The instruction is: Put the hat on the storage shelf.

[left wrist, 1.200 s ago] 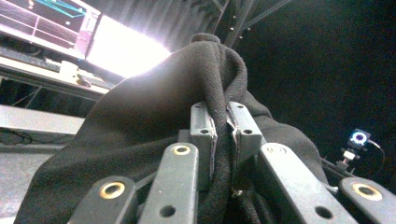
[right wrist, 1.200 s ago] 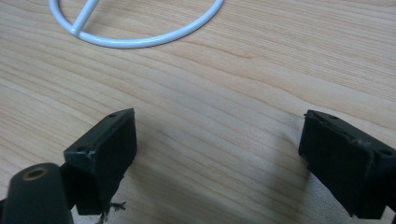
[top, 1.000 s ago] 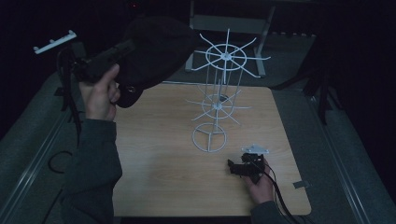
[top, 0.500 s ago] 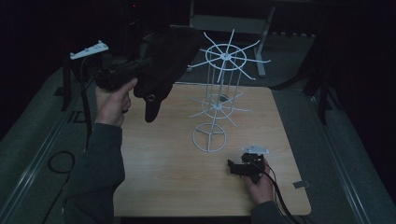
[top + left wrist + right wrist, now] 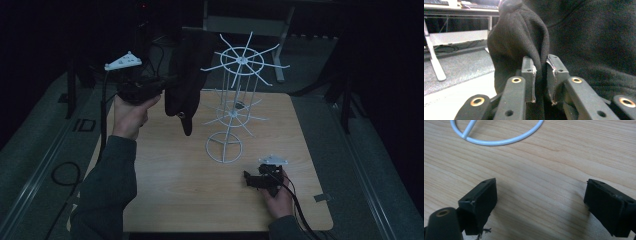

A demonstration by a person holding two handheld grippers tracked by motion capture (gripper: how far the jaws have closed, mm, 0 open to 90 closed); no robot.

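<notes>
A black cloth item [image 5: 186, 70] hangs in the air over the table's back left, beside the white wire rack [image 5: 235, 100]. My left gripper [image 5: 165, 86] is shut on it. In the left gripper view the jaws pinch a fold of the black cloth [image 5: 524, 37], with the gripper [image 5: 541, 77] closed tight on the fabric. The rack stands upright on a ring base [image 5: 224, 147] with spoked tiers above. My right gripper [image 5: 248, 181] rests low on the wooden table [image 5: 165, 190] at the front right. In the right gripper view it [image 5: 540, 202] stands open over bare wood, with the rack's ring base [image 5: 496, 141] just ahead.
A metal desk frame [image 5: 240, 22] stands beyond the table's far edge. A cable loop [image 5: 62, 172] lies on the floor to the left. A small grey tab [image 5: 322, 197] sits near the table's right front edge.
My left gripper has carried the black cloth rightward and up toward the rack; the cloth now hangs down more lengthwise. The right gripper has stayed in place.
</notes>
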